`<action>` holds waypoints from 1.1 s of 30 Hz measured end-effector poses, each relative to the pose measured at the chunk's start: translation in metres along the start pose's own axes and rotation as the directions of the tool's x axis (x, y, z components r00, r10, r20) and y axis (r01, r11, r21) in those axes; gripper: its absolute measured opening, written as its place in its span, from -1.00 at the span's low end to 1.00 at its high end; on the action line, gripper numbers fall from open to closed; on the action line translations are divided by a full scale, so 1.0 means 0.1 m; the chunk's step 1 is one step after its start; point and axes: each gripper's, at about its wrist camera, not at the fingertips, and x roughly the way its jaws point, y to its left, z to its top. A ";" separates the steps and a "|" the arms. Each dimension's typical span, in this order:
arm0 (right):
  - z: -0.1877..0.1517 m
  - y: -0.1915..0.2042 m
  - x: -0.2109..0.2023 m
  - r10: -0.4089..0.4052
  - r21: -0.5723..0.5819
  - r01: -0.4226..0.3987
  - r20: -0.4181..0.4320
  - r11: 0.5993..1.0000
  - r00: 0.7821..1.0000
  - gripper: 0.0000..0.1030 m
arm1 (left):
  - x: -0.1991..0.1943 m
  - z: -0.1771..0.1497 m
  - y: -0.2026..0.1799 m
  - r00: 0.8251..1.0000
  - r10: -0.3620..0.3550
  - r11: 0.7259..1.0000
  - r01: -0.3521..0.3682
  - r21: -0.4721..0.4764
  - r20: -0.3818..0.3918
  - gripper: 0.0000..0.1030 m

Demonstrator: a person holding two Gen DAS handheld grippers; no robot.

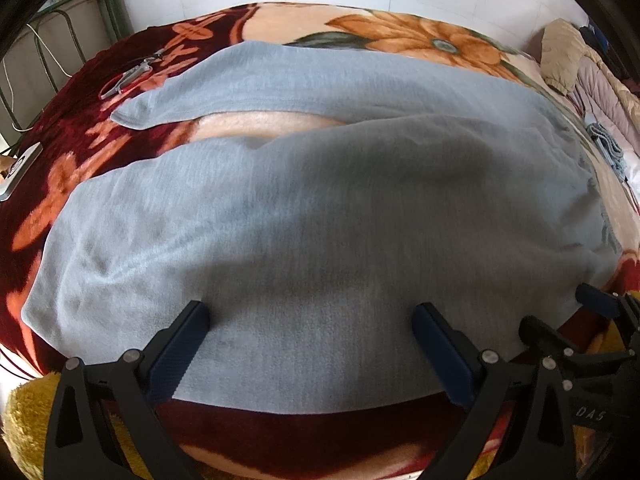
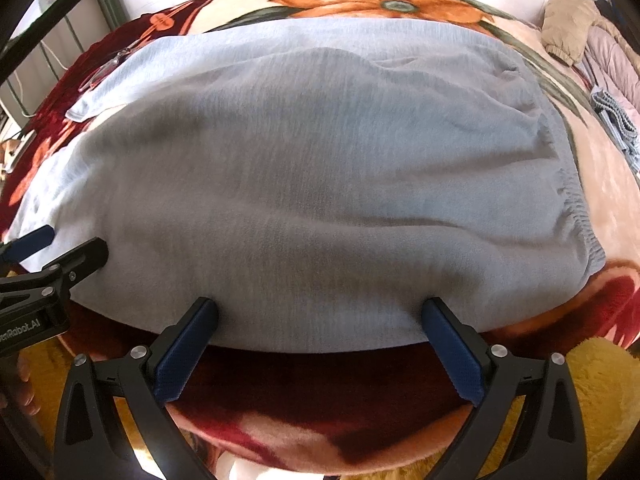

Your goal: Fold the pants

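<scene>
Grey pants (image 1: 320, 208) spread flat on my floral blanket (image 1: 80, 128), waistband to the right, my left gripper (image 1: 310, 344) and right gripper (image 2: 320, 336) both wide open (holding nothing) at the near hem, blanket bare beyond

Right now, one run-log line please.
stage: pre-grasp | pants: grey, flat on floral blanket, legs apart | left gripper: open at near edge | right gripper: open at near edge

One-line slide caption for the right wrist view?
Open right gripper poised at near edge of light grey fleece pants spread on floral blanket.
</scene>
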 end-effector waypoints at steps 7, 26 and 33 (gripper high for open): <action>0.24 -0.20 -0.29 0.001 0.023 -0.003 0.067 1.000 0.998 0.99 | -0.27 0.18 0.15 0.999 -0.006 1.000 0.007 -0.024 0.035 0.99; 1.26 -1.55 -0.22 -0.132 0.235 0.105 0.102 0.966 0.986 0.99 | 0.04 1.41 1.39 0.994 0.095 0.985 -0.086 -0.150 0.057 0.99; 1.65 -2.01 0.02 -0.171 0.331 0.130 0.098 0.935 0.980 0.89 | 0.50 1.94 1.70 0.988 0.141 0.978 -0.130 -0.161 0.059 0.99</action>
